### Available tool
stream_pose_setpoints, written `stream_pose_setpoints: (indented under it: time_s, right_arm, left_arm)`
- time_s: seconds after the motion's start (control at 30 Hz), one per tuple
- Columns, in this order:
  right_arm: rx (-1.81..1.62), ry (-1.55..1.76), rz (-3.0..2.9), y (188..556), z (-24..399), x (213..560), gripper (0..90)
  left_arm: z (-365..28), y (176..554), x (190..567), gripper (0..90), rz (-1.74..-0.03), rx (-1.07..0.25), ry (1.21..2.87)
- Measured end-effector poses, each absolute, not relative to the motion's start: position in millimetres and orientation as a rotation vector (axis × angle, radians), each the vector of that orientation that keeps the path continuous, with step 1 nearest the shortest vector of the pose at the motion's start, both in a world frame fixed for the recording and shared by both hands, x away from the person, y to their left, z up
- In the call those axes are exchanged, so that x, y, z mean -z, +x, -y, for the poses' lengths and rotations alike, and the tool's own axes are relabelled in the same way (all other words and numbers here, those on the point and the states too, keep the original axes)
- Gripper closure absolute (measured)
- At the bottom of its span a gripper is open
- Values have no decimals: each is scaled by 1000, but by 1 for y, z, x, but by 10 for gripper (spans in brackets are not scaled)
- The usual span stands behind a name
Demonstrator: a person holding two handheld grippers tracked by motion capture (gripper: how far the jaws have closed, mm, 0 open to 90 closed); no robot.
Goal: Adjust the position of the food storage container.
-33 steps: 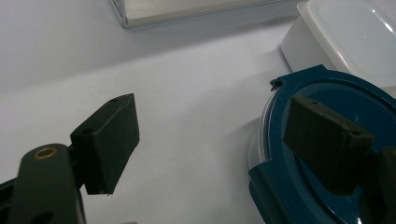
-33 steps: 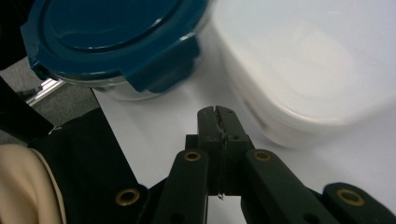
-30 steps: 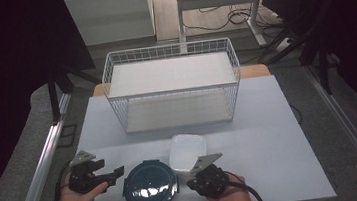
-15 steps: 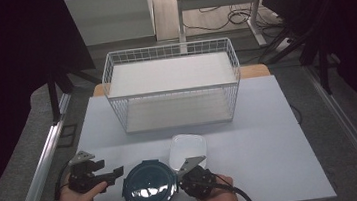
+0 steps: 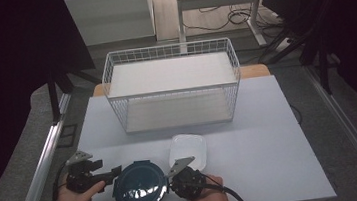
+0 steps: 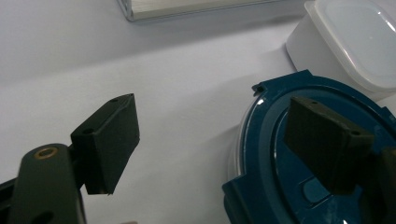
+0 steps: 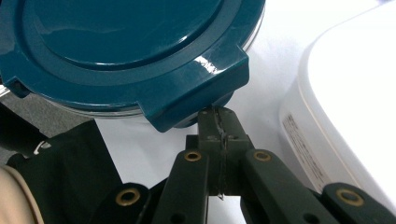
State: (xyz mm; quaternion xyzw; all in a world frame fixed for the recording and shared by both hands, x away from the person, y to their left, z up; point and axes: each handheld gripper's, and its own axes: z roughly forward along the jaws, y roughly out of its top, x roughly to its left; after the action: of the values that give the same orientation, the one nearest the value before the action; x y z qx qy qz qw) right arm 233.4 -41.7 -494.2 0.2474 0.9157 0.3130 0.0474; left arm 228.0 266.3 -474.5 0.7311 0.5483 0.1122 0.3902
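left tool (image 6: 210,154): jaws wide, straddling blue lid (image 5: 140,187) rim
right tool (image 7: 218,114): closed, empty, at lid tab
white container (image 5: 188,151): 2 o'clock of lid
wire basket (image 5: 172,88): 12 o'clock, well apart

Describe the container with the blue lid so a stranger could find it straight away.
Start at the white wire basket on the table and come toward the person's hands. Between the two tongs sits the round container; its dark blue clip lid sets it apart from the white square box beside it.
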Motion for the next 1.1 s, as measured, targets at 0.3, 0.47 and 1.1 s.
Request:
stream_pose_setpoints:
  time_s: [0.3, 0.47, 1.1]
  right_arm:
    - [-1003, 762, -2801, 237, 37, 496, 896]
    - [-1050, 763, -2777, 233, 44, 490, 896]
    - [-1211, 841, -2679, 237, 89, 467, 666]
  left_arm:
    - [-270, 227, 474, 183, -1398, -289, 1856]
    - [-273, 224, 471, 182, -1398, -301, 1841]
    - [-275, 218, 473, 180, -1412, -296, 1841]
